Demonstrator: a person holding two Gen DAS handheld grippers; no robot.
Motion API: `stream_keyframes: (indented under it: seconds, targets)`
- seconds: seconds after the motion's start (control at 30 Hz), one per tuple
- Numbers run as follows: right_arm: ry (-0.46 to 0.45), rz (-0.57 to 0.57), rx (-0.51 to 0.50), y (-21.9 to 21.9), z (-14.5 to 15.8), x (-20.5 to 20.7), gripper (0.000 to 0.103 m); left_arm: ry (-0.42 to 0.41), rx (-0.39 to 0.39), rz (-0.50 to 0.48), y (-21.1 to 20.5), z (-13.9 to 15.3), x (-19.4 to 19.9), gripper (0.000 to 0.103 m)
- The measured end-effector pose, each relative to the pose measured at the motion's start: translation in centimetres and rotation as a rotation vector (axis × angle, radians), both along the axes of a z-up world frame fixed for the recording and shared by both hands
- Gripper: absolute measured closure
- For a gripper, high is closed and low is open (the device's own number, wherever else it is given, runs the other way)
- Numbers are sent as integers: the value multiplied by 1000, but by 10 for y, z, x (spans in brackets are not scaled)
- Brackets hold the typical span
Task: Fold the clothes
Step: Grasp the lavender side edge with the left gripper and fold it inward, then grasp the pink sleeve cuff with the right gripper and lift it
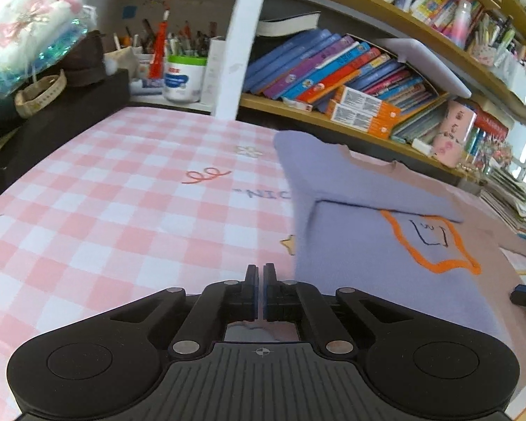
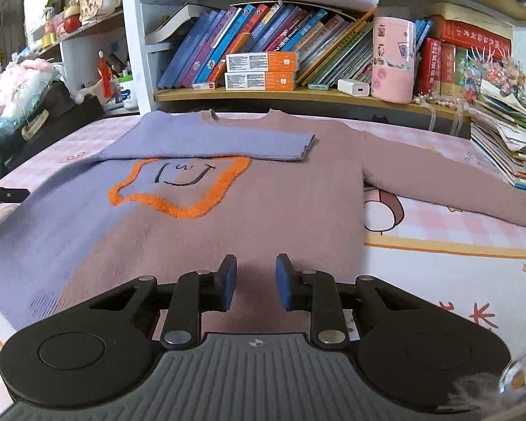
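Observation:
A sweater, half lilac and half dusty pink with an orange star outline and a smiley face, lies flat on the pink checked tablecloth (image 2: 438, 245). In the right wrist view the sweater (image 2: 200, 224) fills the middle; its lilac sleeve (image 2: 214, 144) is folded across the chest, and the pink sleeve (image 2: 456, 182) stretches out to the right. My right gripper (image 2: 252, 282) is open and empty just above the sweater's lower hem. In the left wrist view the sweater (image 1: 368, 245) lies to the right. My left gripper (image 1: 260, 289) is shut and empty over the tablecloth (image 1: 122, 210), left of the sweater.
Bookshelves with books (image 2: 263, 45) run along the back of the table. A pink tin (image 2: 392, 59) stands on the shelf. A stack of papers and books (image 2: 508, 147) sits at the right. A pen pot (image 1: 184, 77) and a black box with a plush toy (image 1: 35, 45) stand at the back left.

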State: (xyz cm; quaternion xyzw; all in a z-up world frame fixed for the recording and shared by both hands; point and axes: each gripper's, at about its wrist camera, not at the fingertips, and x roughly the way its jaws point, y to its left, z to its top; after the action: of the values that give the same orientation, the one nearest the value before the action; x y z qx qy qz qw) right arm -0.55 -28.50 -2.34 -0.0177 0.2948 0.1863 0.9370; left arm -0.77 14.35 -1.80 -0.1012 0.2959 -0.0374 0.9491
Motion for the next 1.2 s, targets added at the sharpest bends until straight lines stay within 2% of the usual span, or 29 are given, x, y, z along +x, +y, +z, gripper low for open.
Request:
stream_keyframes:
  seconds: [0.07, 0.1, 0.17, 0.27, 0.33, 0.4, 0.47, 0.57, 0.73, 1.13, 1.2]
  targets:
    - [-1, -14, 10, -2, 0, -1, 79, -41, 31, 15, 0, 5, -7, 100]
    - [0, -25, 19, -4, 1, -1, 79, -66, 38, 10, -1, 9, -11, 95]
    - [3, -63, 32, -14, 3, -1, 78, -105, 36, -39, -8, 14, -15, 93]
    - [-4, -142, 39, -34, 8, -2, 74, -132, 95, -119, -29, 14, -14, 86]
    - [-6, -210, 36, -52, 11, -1, 69, -149, 137, -172, -43, 14, -13, 72]
    - [-7, -269, 29, -69, 13, 1, 66, -144, 173, -201, -52, 12, -11, 48]
    - [1, -320, 33, -89, 17, 7, 61, -133, 200, -219, -58, 11, -9, 40]
    - [17, -407, 52, -122, 24, 26, 55, -119, 221, -230, -62, 8, -9, 20]
    - [79, -572, 110, -166, 26, 70, 52, -76, 295, -238, -74, 4, -4, 17]
    - [183, -859, 243, -229, 19, 127, 50, -10, 292, -249, -74, -1, 4, 16]
    - [197, -889, 246, -234, 16, 134, 54, -1, 291, -250, -74, -2, 5, 15]
